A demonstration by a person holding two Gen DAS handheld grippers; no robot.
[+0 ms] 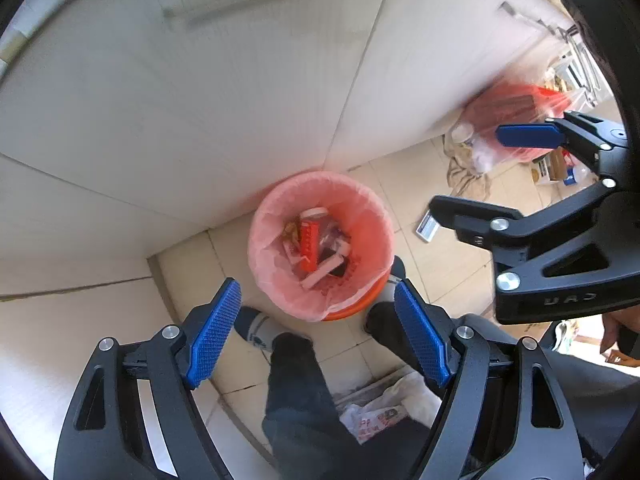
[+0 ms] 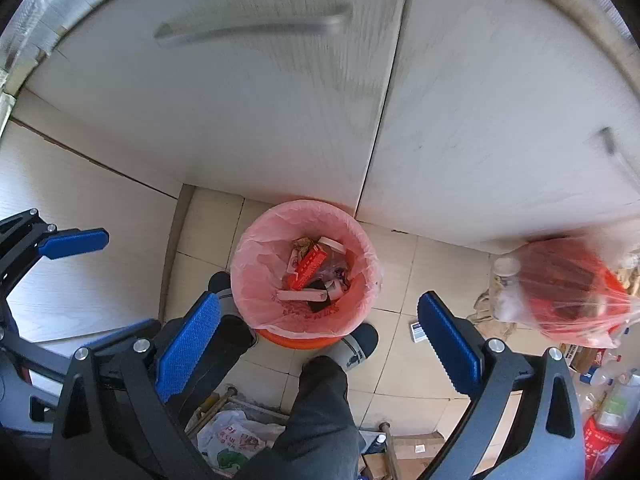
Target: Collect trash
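An orange trash bin lined with a pink bag stands on the tiled floor against white cabinets; it also shows in the right wrist view. Inside lie a red box, white wrappers and dark scraps. My left gripper is open and empty, high above the bin's near rim. My right gripper is open and empty above the bin; it shows in the left wrist view at right. The left gripper shows in the right wrist view at far left.
The person's legs and grey-toed socks stand either side of the bin. A full red plastic bag and rags lie at right. A small box, printed bags, bottles and cardboard litter the floor.
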